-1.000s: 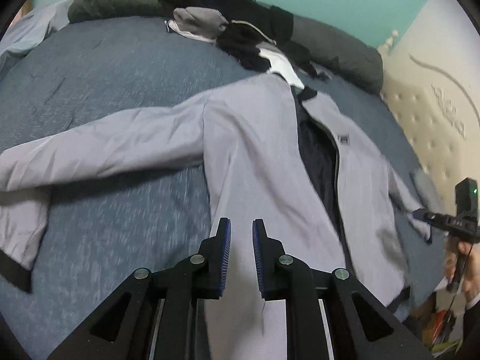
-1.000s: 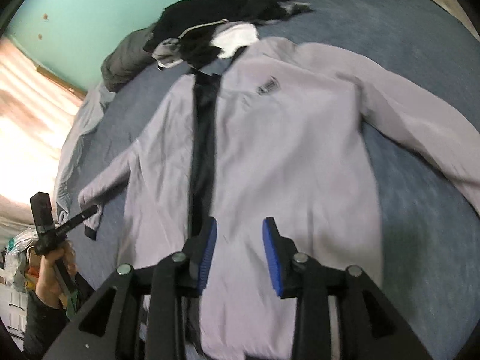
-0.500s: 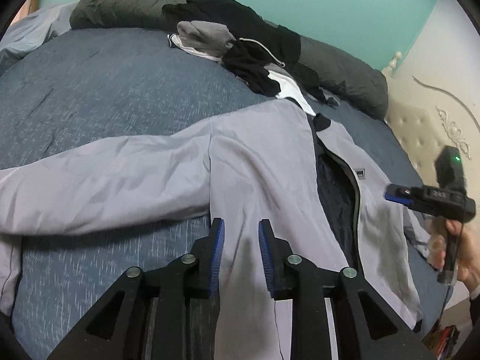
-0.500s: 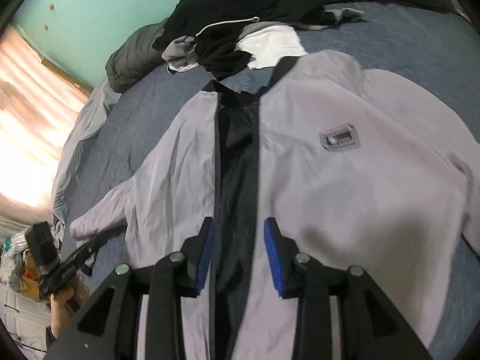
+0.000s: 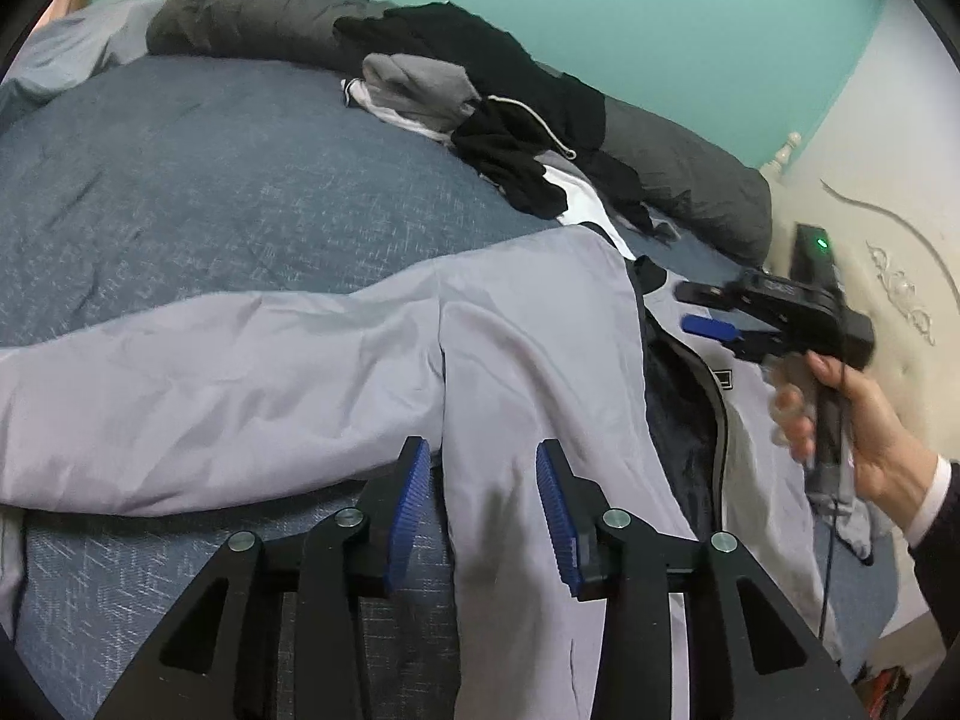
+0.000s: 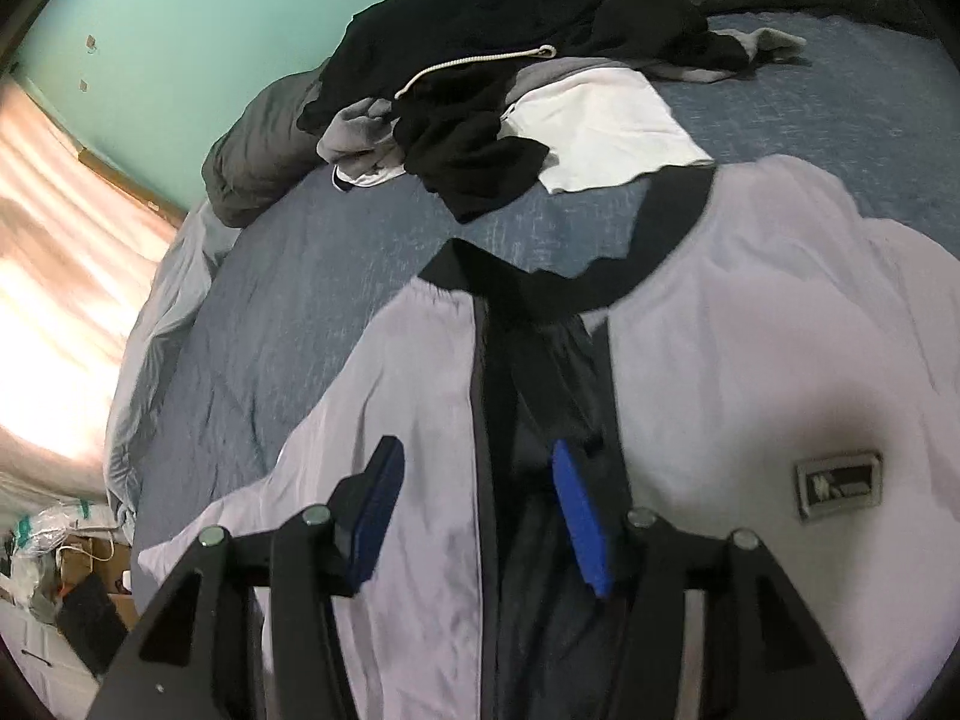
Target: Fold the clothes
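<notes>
Only the left view shows the right gripper in a hand; only the right view shows the chest patch. The grey jacket, unzipped, dark lining showing, lies flat on the bed. Left gripper and right: fingers just been opening, nothing held, jacket under them.

A jacket lies spread flat on the bed, collar toward a heap of clothes, with a rolled blanket behind the heap
</notes>
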`<state>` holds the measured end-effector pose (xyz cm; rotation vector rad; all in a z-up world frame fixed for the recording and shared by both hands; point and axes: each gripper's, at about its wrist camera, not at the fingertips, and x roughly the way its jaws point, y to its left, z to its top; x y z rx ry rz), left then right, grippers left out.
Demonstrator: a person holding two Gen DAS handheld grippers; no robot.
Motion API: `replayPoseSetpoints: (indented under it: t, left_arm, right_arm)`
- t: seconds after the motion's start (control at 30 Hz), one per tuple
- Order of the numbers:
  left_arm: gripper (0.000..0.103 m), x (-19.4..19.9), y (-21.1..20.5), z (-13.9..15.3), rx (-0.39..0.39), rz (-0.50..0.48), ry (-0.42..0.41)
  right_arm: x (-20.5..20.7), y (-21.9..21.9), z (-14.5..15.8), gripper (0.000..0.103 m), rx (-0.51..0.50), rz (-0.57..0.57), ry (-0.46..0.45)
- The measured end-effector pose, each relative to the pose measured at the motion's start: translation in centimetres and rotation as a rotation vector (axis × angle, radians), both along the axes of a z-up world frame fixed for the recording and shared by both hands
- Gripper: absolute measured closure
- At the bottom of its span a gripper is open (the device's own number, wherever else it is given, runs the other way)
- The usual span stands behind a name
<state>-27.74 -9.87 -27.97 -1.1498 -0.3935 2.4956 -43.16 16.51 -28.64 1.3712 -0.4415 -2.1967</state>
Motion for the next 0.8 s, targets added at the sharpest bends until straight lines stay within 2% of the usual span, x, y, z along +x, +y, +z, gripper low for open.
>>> replayPoseSetpoints:
  t: [0.3, 0.37, 0.4, 0.43, 0.5, 0.67, 0.8]
  left_arm:
    - [0.062, -0.1, -0.1, -0.3, -0.006, 0.006, 0.010]
    - [0.062, -0.1, -0.2, -0.5, 0.009, 0.006, 0.003]
    - [0.062, -0.1, -0.3, -0.6, 0.010, 0.008, 0.000]
    - [0.062, -0.1, -0.3, -0.7, 0.007, 0.008, -0.001]
    - [0.062, -0.1, -0.2, -0.9, 0.003, 0.005, -0.003]
    - [0.062, 0.1, -0.2, -0.8, 0.007, 0.001, -0.002]
    - [0.062, 0.2, -0.2, -0.5, 0.012, 0.002, 0.005]
  right_arm:
    - [-2.5, -2.8, -2.9, 0.051, 0.020, -0.001, -0.001]
    - [-2.5, -3.2, -3.1, 0.064, 0.023, 0.017, 0.013]
    - [-2.5, -3.3, -3.1, 0.079, 0.020, 0.028, 0.022]
    - [-2.3, -3.4, -3.0, 0.090, 0.024, 0.038, 0.035]
    - [-1.9, -3.5, -2.5, 0.098, 0.041, 0.055, 0.069]
    - [-0.1, -2.2, -0.7, 0.100, 0.053, 0.068, 0.127]
    - [1.4, -0.3, -1.1, 0.100, 0.078, 0.061, 0.063]
